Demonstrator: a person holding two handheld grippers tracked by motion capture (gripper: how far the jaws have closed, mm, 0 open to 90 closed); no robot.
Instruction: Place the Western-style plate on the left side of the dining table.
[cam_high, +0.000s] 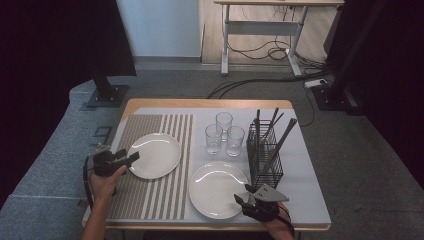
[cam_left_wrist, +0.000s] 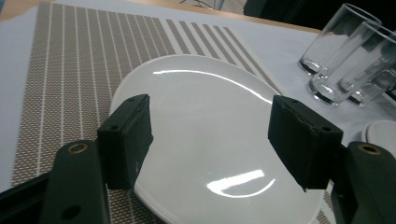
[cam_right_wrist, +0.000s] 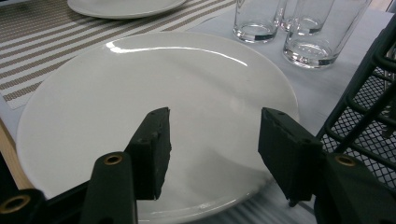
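Two white plates lie on the table. The left plate (cam_high: 155, 155) (cam_left_wrist: 201, 88) rests on a striped placemat (cam_high: 150, 200). My left gripper (cam_high: 134, 158) (cam_left_wrist: 210, 123) hovers at its near-left rim, jaws wide apart with only the plate's surface seen between them. The right plate (cam_high: 217, 189) (cam_right_wrist: 140, 84) sits on the pale table cover near the front edge. My right gripper (cam_high: 242, 196) (cam_right_wrist: 212, 135) stands over its near-right rim, jaws apart and not pressing on anything.
Three clear glasses (cam_high: 223, 134) (cam_right_wrist: 261, 18) stand behind the right plate. A black wire basket (cam_high: 265, 152) (cam_right_wrist: 369, 116) holding several dark utensils is close on the right gripper's right side. The table's front edge (cam_high: 210, 226) runs just below the right hand.
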